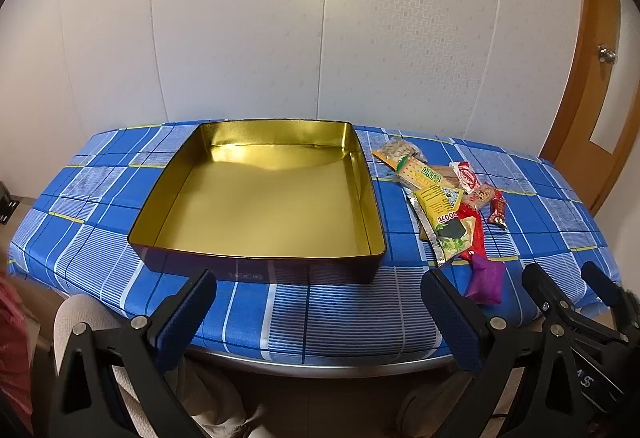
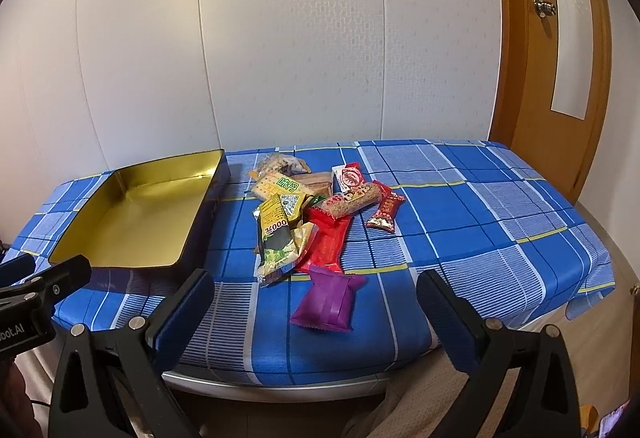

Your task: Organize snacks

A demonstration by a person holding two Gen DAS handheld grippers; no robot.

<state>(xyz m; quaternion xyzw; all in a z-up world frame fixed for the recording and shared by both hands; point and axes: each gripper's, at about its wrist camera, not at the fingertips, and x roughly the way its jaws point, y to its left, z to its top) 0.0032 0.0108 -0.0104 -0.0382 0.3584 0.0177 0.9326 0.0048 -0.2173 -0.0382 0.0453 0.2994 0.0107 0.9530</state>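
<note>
Both claws held back at the near edge of the bench [image 1: 320,322], above the blue plaid cloth. Left claw [image 1: 318,308] spread wide and empty, aimed at the open gold-lined tin [image 1: 256,258]. Right claw [image 2: 316,312] likewise spread wide, nothing between its pads, aimed at the snack pile.

Tin bare inside, sitting left of the snacks. Pile just beside the tin's right wall: purple packet [image 2: 329,302] nearest and lying alone; red wrapper [image 2: 326,248] and yellow-green seaweed packet [image 2: 278,238] overlapping behind it; cracker pack [image 2: 280,187], granola bar [image 2: 352,203], red-and-white sachet [image 2: 349,177], small dark-red candy bar [image 2: 386,213] and a clear nut bag [image 2: 278,163] further back.

Probably all light, with slick, crinkly film likely to slide between pads. Crackers and granola bar likely brittle, so gentle pressure only. Purple packet looks puffy and soft; best taken across its middle, short way, avoiding the crimped ends. Easiest first pick by position, free of its neighbours. Overlapped packets likely to drag others along if pulled from below.
</note>
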